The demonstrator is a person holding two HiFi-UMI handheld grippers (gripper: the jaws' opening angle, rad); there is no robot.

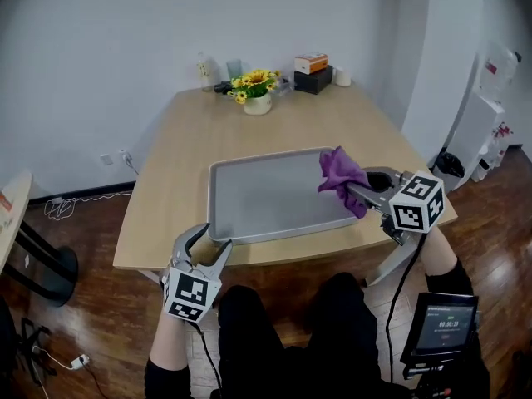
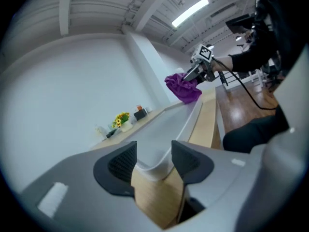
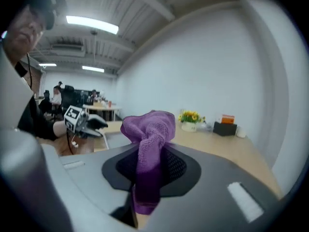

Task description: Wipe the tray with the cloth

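A grey tray (image 1: 266,198) lies on the wooden table (image 1: 166,189), its near edge close to the table's front edge. My left gripper (image 1: 209,241) is shut on the tray's near left corner; in the left gripper view the tray rim (image 2: 153,166) sits between the two pads (image 2: 123,161). My right gripper (image 1: 356,193) is shut on a purple cloth (image 1: 341,175), held in the air over the tray's right edge. In the right gripper view the cloth (image 3: 149,129) bunches above the jaws and hangs down between them. The left gripper view also shows the cloth (image 2: 183,87).
At the table's far edge stand a white pot of yellow flowers (image 1: 256,90), a black box with an orange box on it (image 1: 312,75), a white cup (image 1: 342,77) and small bottles (image 1: 204,71). A round side table (image 1: 8,214) is at left. My knees are under the front edge.
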